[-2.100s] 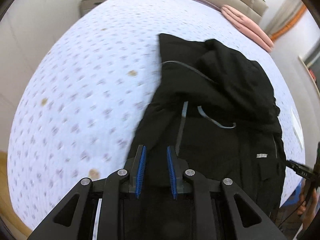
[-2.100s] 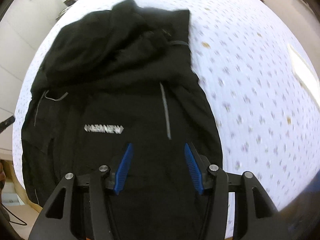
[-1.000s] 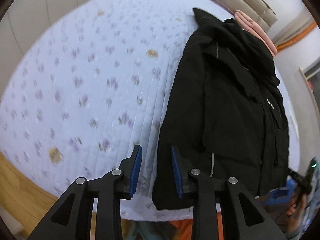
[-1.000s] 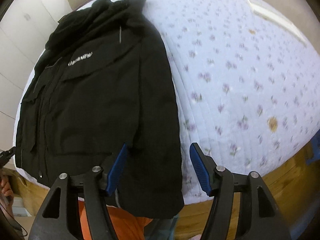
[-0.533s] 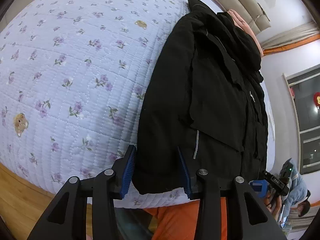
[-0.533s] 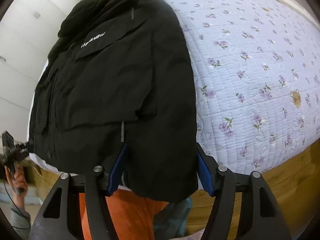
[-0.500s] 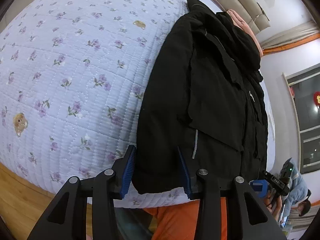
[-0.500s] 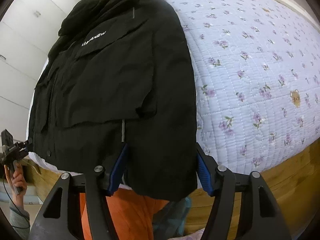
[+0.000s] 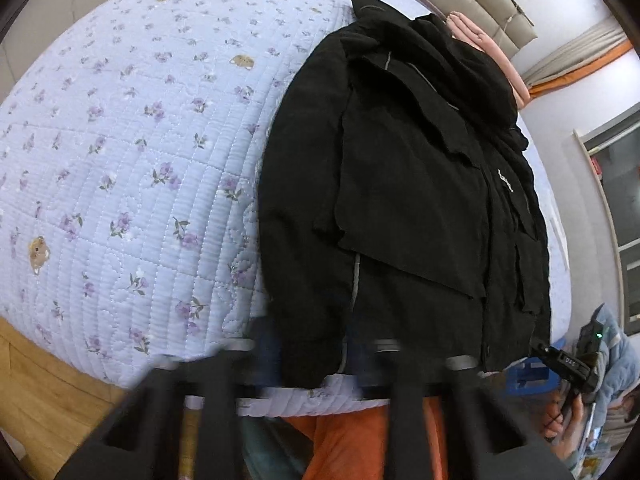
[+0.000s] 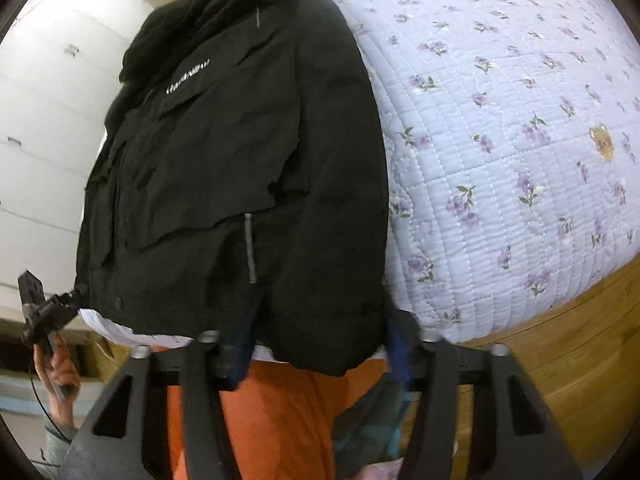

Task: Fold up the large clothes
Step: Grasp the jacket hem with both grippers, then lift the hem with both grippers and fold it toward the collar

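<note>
A black jacket (image 9: 400, 184) lies folded lengthwise on the bed, sleeves laid over the front, hood at the far end, hem at the near bed edge. It also shows in the right wrist view (image 10: 240, 160), with white lettering on the chest. My left gripper (image 9: 310, 360) is open and blurred, its fingers on either side of the jacket's left hem corner. My right gripper (image 10: 320, 356) is open, its blue-padded fingers on either side of the right hem corner that hangs over the edge.
The bed has a pale blue floral quilt (image 9: 120, 160), also in the right wrist view (image 10: 500, 140). Pink pillows (image 9: 492, 52) lie by the headboard. Wooden floor (image 10: 580, 340) lies below. My orange trousers (image 10: 276, 420) stand against the bed edge. A bystander's hand holds a device (image 9: 568, 364).
Both grippers have moved back from above the jacket's middle to its hem at the near bed edge. In the last half second both closed in around the hem corners.
</note>
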The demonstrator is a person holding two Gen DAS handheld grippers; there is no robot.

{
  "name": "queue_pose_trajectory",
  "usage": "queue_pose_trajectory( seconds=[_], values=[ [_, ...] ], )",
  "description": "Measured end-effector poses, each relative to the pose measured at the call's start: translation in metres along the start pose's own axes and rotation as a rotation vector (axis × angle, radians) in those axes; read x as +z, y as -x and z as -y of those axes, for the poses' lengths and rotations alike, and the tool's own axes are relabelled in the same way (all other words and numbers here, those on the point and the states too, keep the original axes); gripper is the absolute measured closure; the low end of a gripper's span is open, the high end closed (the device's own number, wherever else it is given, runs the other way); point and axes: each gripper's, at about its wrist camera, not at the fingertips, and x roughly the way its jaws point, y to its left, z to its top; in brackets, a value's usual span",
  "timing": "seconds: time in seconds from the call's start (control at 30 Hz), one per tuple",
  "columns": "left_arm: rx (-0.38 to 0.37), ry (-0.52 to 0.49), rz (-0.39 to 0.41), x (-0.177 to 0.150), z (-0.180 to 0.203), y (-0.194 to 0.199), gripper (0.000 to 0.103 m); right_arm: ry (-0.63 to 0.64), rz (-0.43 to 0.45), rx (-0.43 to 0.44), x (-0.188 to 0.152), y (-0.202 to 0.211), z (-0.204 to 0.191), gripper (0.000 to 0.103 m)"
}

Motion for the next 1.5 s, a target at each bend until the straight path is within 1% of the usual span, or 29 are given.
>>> queue_pose_trajectory(
  seconds=[0.03, 0.07, 0.13, 0.23, 0.4, 0.5, 0.6, 0.67, 0.77, 0.87, 0.93, 1.03, 1.13, 1.23, 1.3, 1.37, 1.43, 1.5],
  values=[
    [-0.002, 0.005, 0.008, 0.0, 0.001, 0.003, 0.092, 0.003, 0.005, 0.007, -0.001, 0.002, -0.003, 0.074],
    [-0.014, 0.012, 0.029, 0.0, 0.001, 0.009, 0.093, 0.014, 0.016, 0.009, -0.002, 0.006, -0.008, 0.078],
    [-0.025, 0.009, 0.068, 0.001, 0.003, 0.023, 0.094, 0.052, 0.046, -0.03, 0.0, 0.013, -0.023, 0.086],
    [-0.043, -0.005, 0.119, 0.005, 0.011, 0.045, 0.094, 0.115, 0.102, -0.064, 0.002, 0.032, -0.046, 0.089],
    [-0.067, -0.033, 0.221, 0.029, 0.032, 0.085, 0.094, 0.208, 0.226, -0.107, 0.017, 0.077, -0.086, 0.091],
    [-0.069, -0.049, 0.262, 0.048, 0.043, 0.093, 0.094, 0.246, 0.281, -0.135, 0.031, 0.095, -0.097, 0.092],
    [-0.078, -0.05, 0.272, 0.067, 0.047, 0.086, 0.094, 0.253, 0.316, -0.159, 0.052, 0.094, -0.109, 0.092],
    [-0.078, -0.06, 0.265, 0.081, 0.048, 0.074, 0.094, 0.252, 0.317, -0.166, 0.063, 0.09, -0.103, 0.093],
    [-0.059, -0.081, 0.232, 0.101, 0.049, 0.042, 0.094, 0.257, 0.285, -0.172, 0.088, 0.064, -0.097, 0.093],
    [-0.033, -0.105, 0.158, 0.121, 0.053, 0.004, 0.094, 0.274, 0.221, -0.19, 0.107, 0.035, -0.093, 0.094],
    [-0.007, -0.107, 0.113, 0.131, 0.057, -0.013, 0.094, 0.298, 0.165, -0.209, 0.12, 0.014, -0.093, 0.095],
    [0.014, -0.064, 0.064, 0.146, 0.062, -0.03, 0.094, 0.29, 0.097, -0.218, 0.139, -0.003, -0.092, 0.095],
    [0.039, -0.023, 0.043, 0.163, 0.068, -0.03, 0.094, 0.268, 0.061, -0.231, 0.152, -0.003, -0.092, 0.095],
    [0.054, -0.011, 0.049, 0.188, 0.082, -0.015, 0.094, 0.245, 0.048, -0.24, 0.172, 0.011, -0.097, 0.095],
    [0.051, -0.014, 0.07, 0.209, 0.093, -0.002, 0.094, 0.227, 0.055, -0.249, 0.192, 0.025, -0.103, 0.095],
    [0.043, -0.018, 0.109, 0.236, 0.106, 0.015, 0.093, 0.221, 0.069, -0.273, 0.214, 0.039, -0.108, 0.095],
    [0.028, -0.029, 0.15, 0.262, 0.119, 0.027, 0.093, 0.215, 0.091, -0.278, 0.24, 0.051, -0.113, 0.095],
    [0.025, -0.054, 0.199, 0.295, 0.137, 0.033, 0.093, 0.218, 0.12, -0.272, 0.271, 0.06, -0.12, 0.095]
  ],
)
